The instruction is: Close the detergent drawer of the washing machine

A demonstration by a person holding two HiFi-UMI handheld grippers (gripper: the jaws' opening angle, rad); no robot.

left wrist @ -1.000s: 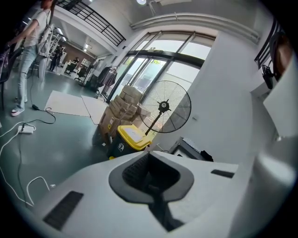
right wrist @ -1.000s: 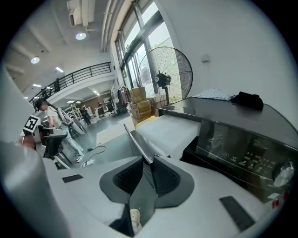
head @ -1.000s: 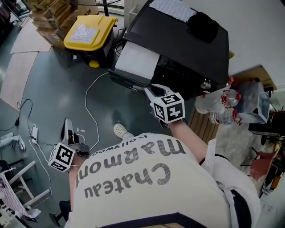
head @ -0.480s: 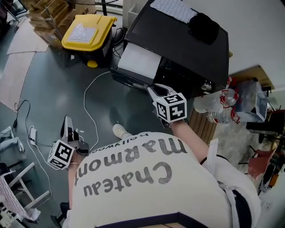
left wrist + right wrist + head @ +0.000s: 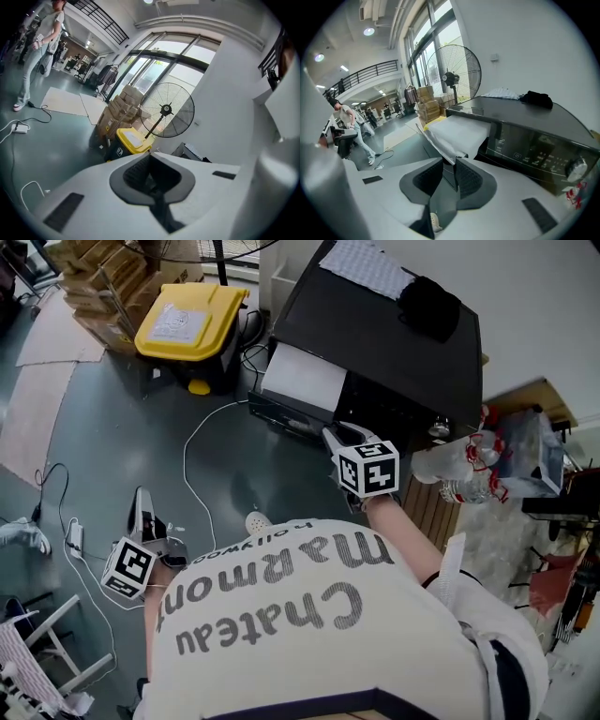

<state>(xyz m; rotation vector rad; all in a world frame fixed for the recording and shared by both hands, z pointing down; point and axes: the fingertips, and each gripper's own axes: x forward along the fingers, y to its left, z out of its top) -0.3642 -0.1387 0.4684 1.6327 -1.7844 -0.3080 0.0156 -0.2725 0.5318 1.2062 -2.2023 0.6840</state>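
The detergent drawer [image 5: 303,378] stands pulled out of the black washing machine [image 5: 403,343], directly ahead of my right tongs [image 5: 334,434]. These tongs have just been opening. Now they are a little apart, and the thin front lip of the drawer is in the gap, but the pads do not seem to press on it.

I judge the drawer to be light, stiff plastic, rather smooth, and made to slide. It is better to push flat on the middle of its front panel, so that it does not jam sideways.

My left tongs [image 5: 142,501] are closed on nothing, low at my side and well apart from the machine. Beyond the drawer stands a yellow-lidded bin [image 5: 190,310], and a white cable [image 5: 192,474] lies on the floor below my right tongs. As far as I can see, nothing blocks the drawer's way in.
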